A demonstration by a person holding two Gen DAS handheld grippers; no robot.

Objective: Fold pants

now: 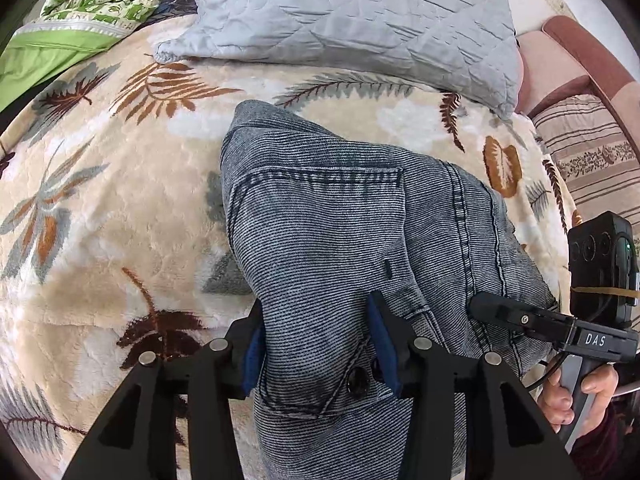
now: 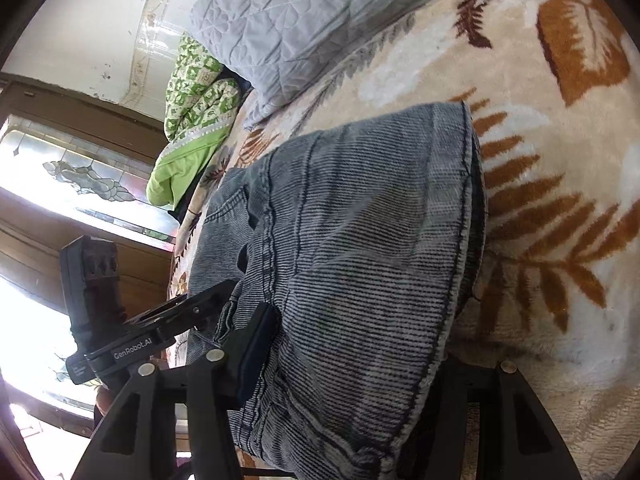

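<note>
Grey-blue denim pants (image 1: 344, 220) lie bunched on a leaf-patterned bed blanket (image 1: 100, 208). My left gripper (image 1: 320, 344) holds a thick fold of the pants near a dark button (image 1: 357, 381), blue pads pressed on either side. The right gripper's body shows at the right in this view (image 1: 560, 324), held by a hand. In the right wrist view the pants (image 2: 360, 248) fill the middle, and my right gripper (image 2: 348, 356) is closed on their near edge. Its left finger (image 2: 256, 344) shows; the right finger is hidden under cloth. The left gripper's body (image 2: 132, 340) sits at the left.
A grey quilted pillow (image 1: 352, 20) lies at the head of the bed. A green patterned quilt (image 1: 96, 4) is folded at the far left. A striped cushion (image 1: 592, 160) and a pink chair stand to the right. A window (image 2: 60, 184) is beyond the bed.
</note>
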